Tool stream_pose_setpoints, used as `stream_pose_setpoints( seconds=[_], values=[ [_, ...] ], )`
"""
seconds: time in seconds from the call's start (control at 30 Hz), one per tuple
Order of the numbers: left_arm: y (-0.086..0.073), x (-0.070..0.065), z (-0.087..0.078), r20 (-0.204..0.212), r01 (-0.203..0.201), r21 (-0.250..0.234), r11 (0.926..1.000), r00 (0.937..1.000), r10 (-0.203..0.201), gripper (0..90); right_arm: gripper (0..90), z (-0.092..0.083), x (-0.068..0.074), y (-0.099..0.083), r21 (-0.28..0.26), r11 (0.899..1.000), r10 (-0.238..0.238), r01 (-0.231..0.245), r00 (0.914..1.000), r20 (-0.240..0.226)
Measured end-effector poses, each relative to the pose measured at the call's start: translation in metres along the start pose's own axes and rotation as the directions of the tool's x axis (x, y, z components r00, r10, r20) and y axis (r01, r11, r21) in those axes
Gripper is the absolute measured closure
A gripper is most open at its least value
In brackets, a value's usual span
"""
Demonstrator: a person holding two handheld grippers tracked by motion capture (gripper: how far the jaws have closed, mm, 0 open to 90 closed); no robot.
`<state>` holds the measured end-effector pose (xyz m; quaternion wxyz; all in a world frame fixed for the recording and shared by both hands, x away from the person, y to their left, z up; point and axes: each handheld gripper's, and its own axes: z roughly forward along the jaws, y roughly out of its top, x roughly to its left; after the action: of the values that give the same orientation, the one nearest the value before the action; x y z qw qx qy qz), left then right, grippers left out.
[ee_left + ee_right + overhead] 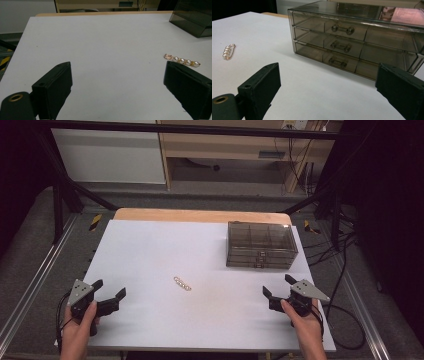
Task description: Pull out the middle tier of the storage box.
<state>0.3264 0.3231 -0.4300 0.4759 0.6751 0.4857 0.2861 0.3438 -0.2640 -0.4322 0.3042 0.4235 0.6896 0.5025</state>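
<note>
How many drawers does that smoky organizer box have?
3, stacked in the organizer box: top drawer, middle drawer, bottom drawer, each with a handle, all shut.

Left gripper (111,294): matte black body, two blocky black fingers (53,87) with flat inner faces and rounded corners; small round hole in each finger's top face. Brass-coloured ringed hole at the lower corner of its mount (15,98). Grey three-cornered plate (81,291) on top, dotted with small dark fasteners. Black cable (62,312) looping from the rear.

Right gripper (276,287): same matte black build, same blocky fingers (260,86), same brass-ringed hole at the mount (220,100). Grey three-cornered plate (309,289) on top. Black cable (350,330) trailing off in a wide loop.

Hands and forearms: bare, no sleeves or gloves.
</note>
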Motion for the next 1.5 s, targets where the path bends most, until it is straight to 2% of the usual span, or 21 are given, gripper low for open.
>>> stream_pose_setpoints(
  seconds=[0.13,0.23,0.37,0.47,0.57,0.63,0.73,0.77,0.83,0.87,0.93,0.97,1.0,1.1,1.17,1.27,1.3,1.37,1.4,1.43,1.5],
  values=[
    [-0.001,0.0,0.001,-0.005,-0.003,0.012,0.9999,1.0,0.003,8.2,5.6,0.003,-0.002,-0.002,0.039,0.999,0.037,-0.038,0.9992,0.016],
    [-0.001,-0.001,0.003,-0.007,-0.006,0.019,0.9998,1.0,0.006,8.2,5.3,0.007,-0.002,-0.001,0.079,0.996,0.022,-0.027,0.9972,0.072],
    [-0.002,-0.002,0.003,-0.013,-0.021,0.025,0.9995,0.9997,0.021,8.2,6.2,0.013,-0.006,0.002,0.13,0.988,0.067,-0.083,0.99,0.124],
    [-0.003,-0.004,0.004,-0.014,-0.03,0.034,0.999,0.9994,0.031,8.3,7.8,0.017,-0.006,0.001,0.157,0.985,0.053,-0.074,0.9894,0.135],
    [-0.003,-0.006,0.005,-0.009,-0.035,0.048,0.9983,0.9993,0.035,8.3,8.1,0.026,-0.003,0.001,0.221,0.974,0.019,-0.048,0.9909,0.133],
    [-0.004,-0.007,0.007,-0.009,-0.036,0.053,0.998,0.9993,0.037,8.2,9.2,0.031,-0.002,0.004,0.245,0.969,-0.008,-0.028,0.9895,0.144],
    [-0.004,-0.009,0.007,-0.007,-0.057,0.063,0.9964,0.9983,0.057,8.2,9.7,0.038,0.0,0.011,0.3,0.953,-0.1,0.051,0.9838,0.149],
    [-0.005,-0.01,0.006,-0.008,-0.062,0.063,0.996,0.998,0.063,8.2,10.1,0.04,0.0,0.013,0.32,0.944,-0.136,0.085,0.9804,0.142],
    [-0.005,-0.011,0.006,-0.006,-0.065,0.065,0.9958,0.9979,0.065,8.2,10.1,0.043,0.002,0.016,0.352,0.924,-0.21,0.149,0.9674,0.142],
    [-0.005,-0.011,0.006,-0.007,-0.067,0.067,0.9955,0.9977,0.068,8.3,10.1,0.044,0.002,0.017,0.362,0.916,-0.234,0.17,0.9617,0.142],
    [-0.006,-0.011,0.006,-0.007,-0.069,0.073,0.995,0.9976,0.069,8.2,10.3,0.045,0.003,0.02,0.375,0.907,-0.255,0.19,0.958,0.131],
    [-0.006,-0.011,0.006,-0.007,-0.071,0.075,0.9947,0.9974,0.072,8.2,10.7,0.046,0.003,0.021,0.378,0.902,-0.275,0.208,0.9522,0.132],
    [-0.006,-0.012,0.007,-0.01,-0.075,0.075,0.9944,0.9971,0.076,8.3,11.6,0.046,0.005,0.023,0.381,0.897,-0.296,0.226,0.9453,0.136],
    [-0.006,-0.013,0.007,-0.011,-0.084,0.076,0.9936,0.9963,0.085,8.3,15.0,0.049,0.009,0.026,0.395,0.864,-0.393,0.313,0.9088,0.14],
    [-0.006,-0.014,0.008,-0.011,-0.089,0.078,0.9929,0.9959,0.09,8.3,18.0,0.052,0.012,0.026,0.413,0.831,-0.46,0.373,0.8784,0.131],
    [-0.006,-0.014,0.007,-0.01,-0.092,0.081,0.9925,0.9956,0.093,8.3,23.2,0.056,0.017,0.026,0.432,0.775,-0.557,0.461,0.8213,0.123],
    [-0.006,-0.014,0.007,-0.009,-0.093,0.08,0.9924,0.9955,0.094,8.3,25.3,0.057,0.017,0.025,0.437,0.761,-0.576,0.48,0.8092,0.115],
    [-0.006,-0.014,0.008,-0.008,-0.098,0.085,0.9916,0.9951,0.099,8.3,28.5,0.061,0.019,0.024,0.444,0.741,-0.605,0.504,0.7877,0.115],
    [-0.006,-0.015,0.008,-0.008,-0.098,0.084,0.9916,0.995,0.099,8.3,30.2,0.062,0.019,0.024,0.446,0.728,-0.623,0.521,0.7739,0.113],
    [-0.006,-0.015,0.008,-0.007,-0.102,0.085,0.9911,0.9947,0.103,8.4,32.3,0.063,0.019,0.024,0.448,0.72,-0.633,0.53,0.7665,0.109],
    [-0.007,-0.016,0.008,-0.007,-0.107,0.087,0.9905,0.9942,0.108,8.4,36.6,0.066,0.021,0.024,0.45,0.687,-0.674,0.57,0.7314,0.102]
  ],
)
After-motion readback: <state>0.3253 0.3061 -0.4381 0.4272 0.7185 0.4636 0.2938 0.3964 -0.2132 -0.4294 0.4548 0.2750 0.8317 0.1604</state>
